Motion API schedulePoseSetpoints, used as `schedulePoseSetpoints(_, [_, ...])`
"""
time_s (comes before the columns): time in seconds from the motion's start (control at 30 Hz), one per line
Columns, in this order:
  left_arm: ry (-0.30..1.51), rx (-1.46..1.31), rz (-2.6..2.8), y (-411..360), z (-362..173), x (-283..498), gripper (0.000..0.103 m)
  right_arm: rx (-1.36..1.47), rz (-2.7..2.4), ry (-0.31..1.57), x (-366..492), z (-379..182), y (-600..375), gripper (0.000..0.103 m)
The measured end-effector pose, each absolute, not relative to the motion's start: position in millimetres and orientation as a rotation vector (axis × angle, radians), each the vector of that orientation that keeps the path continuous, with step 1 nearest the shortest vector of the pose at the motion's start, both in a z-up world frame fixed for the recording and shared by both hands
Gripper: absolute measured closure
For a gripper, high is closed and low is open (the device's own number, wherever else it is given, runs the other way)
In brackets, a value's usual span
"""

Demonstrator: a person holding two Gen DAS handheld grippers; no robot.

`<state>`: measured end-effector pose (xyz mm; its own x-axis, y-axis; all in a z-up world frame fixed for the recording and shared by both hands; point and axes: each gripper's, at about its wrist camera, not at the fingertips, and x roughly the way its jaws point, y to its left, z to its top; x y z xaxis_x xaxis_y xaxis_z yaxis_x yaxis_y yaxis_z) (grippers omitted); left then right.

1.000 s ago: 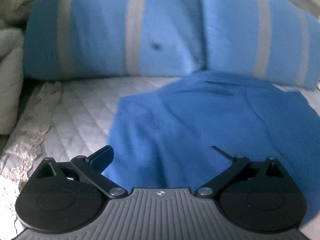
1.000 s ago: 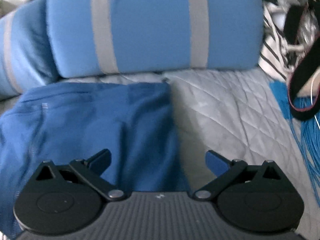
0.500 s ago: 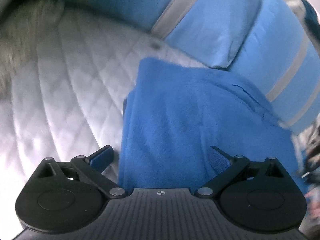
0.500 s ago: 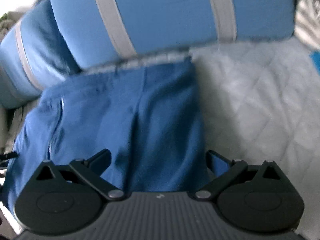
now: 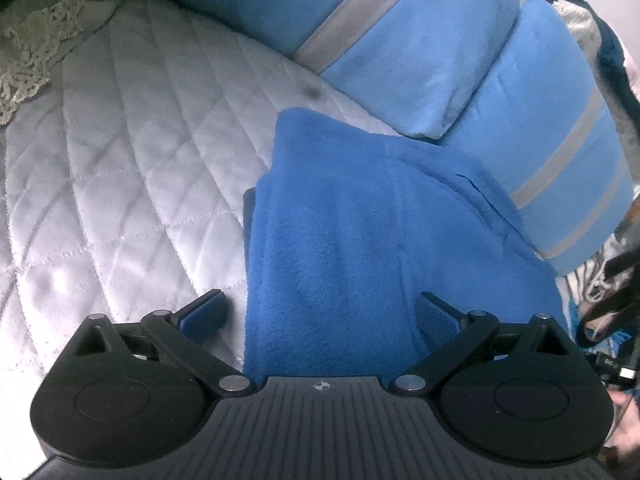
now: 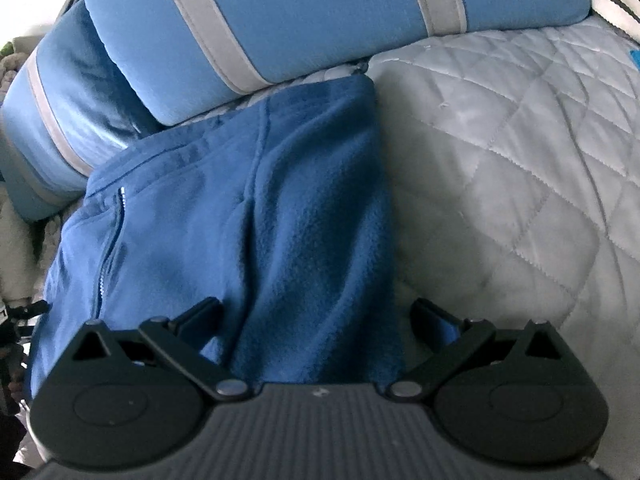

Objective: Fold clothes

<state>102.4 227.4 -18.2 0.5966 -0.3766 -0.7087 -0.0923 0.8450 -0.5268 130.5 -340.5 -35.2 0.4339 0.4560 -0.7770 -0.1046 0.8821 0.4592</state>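
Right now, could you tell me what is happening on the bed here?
A person is folding a blue fleece jacket on a quilted grey bedspread, using two handheld grippers. The left gripper and right gripper are both open, each straddling one side edge of the jacket. Striped blue pillows lie just beyond it.

Pale grey diamond-quilted bed cover (image 5: 120, 184) carrying a folded royal-blue fleece garment (image 5: 352, 240) at centre frame; two light-blue, grey-striped pillows (image 5: 440, 52) lie along the upper edge, touching the garment.
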Motion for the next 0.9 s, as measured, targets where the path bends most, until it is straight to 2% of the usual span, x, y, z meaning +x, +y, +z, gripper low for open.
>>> schedulePoseSetpoints(0.13, [0.915, -0.707, -0.281, 240, -24, 104, 0.002, 0.495, 0.409, 1.045, 129, -39, -356, 0.001])
schedulePoseSetpoints(0.2, [0.918, -0.79, -0.331, 244, -32, 106, 0.007, 0.59, 0.465, 1.036, 132, -43, -367, 0.001])
schedulePoseSetpoints(0.4, [0.892, -0.896, -0.401, 252, -46, 114, 0.007, 0.869, 0.668, 1.036, 147, -64, -388, 0.002])
schedulePoseSetpoints(0.53, [0.892, -0.892, -0.406, 251, -47, 118, 0.009, 0.829, 0.726, 1.075, 153, -64, -369, 0.002])
schedulePoseSetpoints(0.63, [0.899, -0.865, -0.401, 245, -47, 121, 0.022, 0.827, 0.727, 1.077, 156, -65, -364, 0.002])
schedulePoseSetpoints(0.67, [0.902, -0.849, -0.397, 241, -47, 123, 0.036, 0.831, 0.721, 1.07, 156, -65, -362, 0.003])
schedulePoseSetpoints(0.73, [0.904, -0.842, -0.382, 237, -45, 121, 0.053, 0.8, 0.699, 1.058, 152, -64, -353, 0.006])
schedulePoseSetpoints(0.77, [0.905, -0.839, -0.374, 235, -44, 120, 0.06, 0.769, 0.679, 1.061, 150, -64, -346, 0.014])
schedulePoseSetpoints(0.8, [0.906, -0.836, -0.366, 233, -43, 119, 0.062, 0.738, 0.658, 1.063, 148, -63, -339, 0.034])
schedulePoseSetpoints(0.83, [0.906, -0.832, -0.358, 232, -42, 118, 0.065, 0.707, 0.638, 1.065, 146, -62, -333, 0.045])
schedulePoseSetpoints(0.9, [0.907, -0.825, -0.343, 228, -40, 117, 0.069, 0.685, 0.606, 1.057, 140, -58, -325, 0.057])
